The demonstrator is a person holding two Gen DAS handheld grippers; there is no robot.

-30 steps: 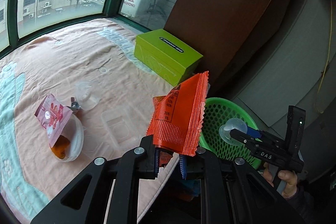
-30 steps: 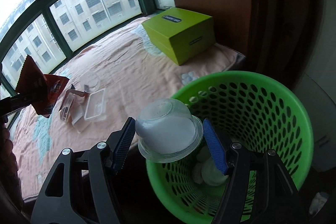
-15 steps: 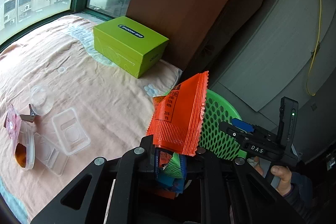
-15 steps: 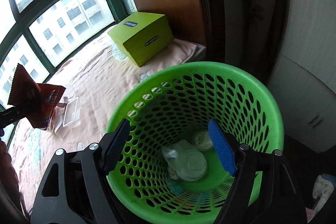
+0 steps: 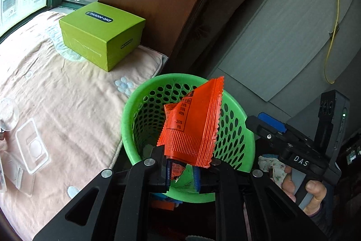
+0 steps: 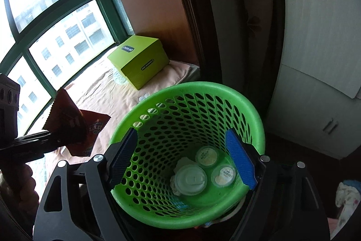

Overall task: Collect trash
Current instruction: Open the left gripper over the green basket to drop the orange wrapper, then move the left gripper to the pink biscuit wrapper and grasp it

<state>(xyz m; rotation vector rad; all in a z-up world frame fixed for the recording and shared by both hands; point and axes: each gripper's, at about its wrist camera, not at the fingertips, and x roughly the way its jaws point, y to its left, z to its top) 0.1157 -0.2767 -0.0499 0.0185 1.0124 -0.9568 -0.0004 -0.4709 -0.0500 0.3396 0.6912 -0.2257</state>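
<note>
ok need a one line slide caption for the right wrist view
Open right tool above green mesh basket holding clear lidded cups, while left tool brings an orange snack wrapper.

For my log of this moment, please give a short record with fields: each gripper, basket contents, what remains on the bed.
left gripper: shut on orange wrapper, at the green basket
right gripper: open, empty, above the basket
basket contents: clear lid, two small round cups
on the bed: clear plastic trays, green box
</note>
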